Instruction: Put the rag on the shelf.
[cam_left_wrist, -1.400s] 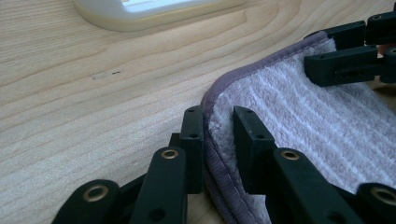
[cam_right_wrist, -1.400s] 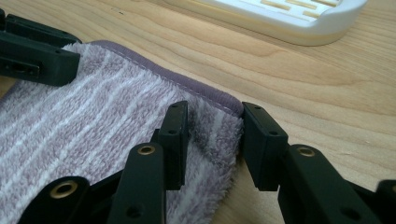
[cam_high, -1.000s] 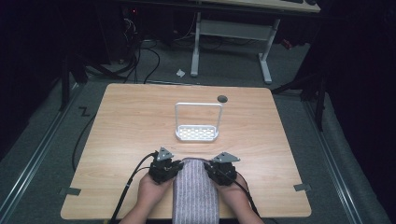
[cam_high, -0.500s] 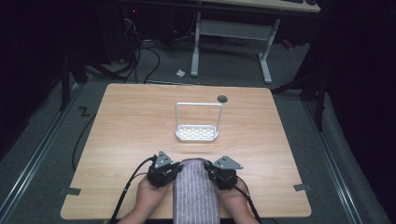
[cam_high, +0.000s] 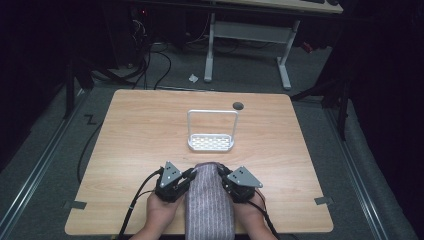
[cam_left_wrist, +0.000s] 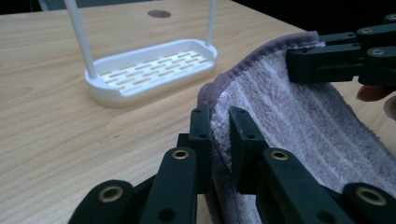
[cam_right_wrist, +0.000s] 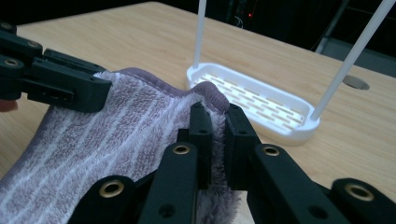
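Mauve striped terry towel (cam_high: 209, 200) lies lengthwise at the wooden table's (cam_high: 125, 130) near edge, its far hem pinched at the left corner by the left gripper (cam_high: 186, 175) and at the right corner by the right gripper (cam_high: 223, 176), both clamped on cloth. Straight ahead, just beyond the hem, stands a white slotted plastic rack with a hoop rail (cam_high: 211, 142), its tray empty; both hands sit equally near it.

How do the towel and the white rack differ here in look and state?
The towel is soft, purple-grey and striped; the white rack is rigid slotted plastic with a tall hoop. The towel is pinched by the left gripper and right gripper; the rack stands untouched. Both are over the table.
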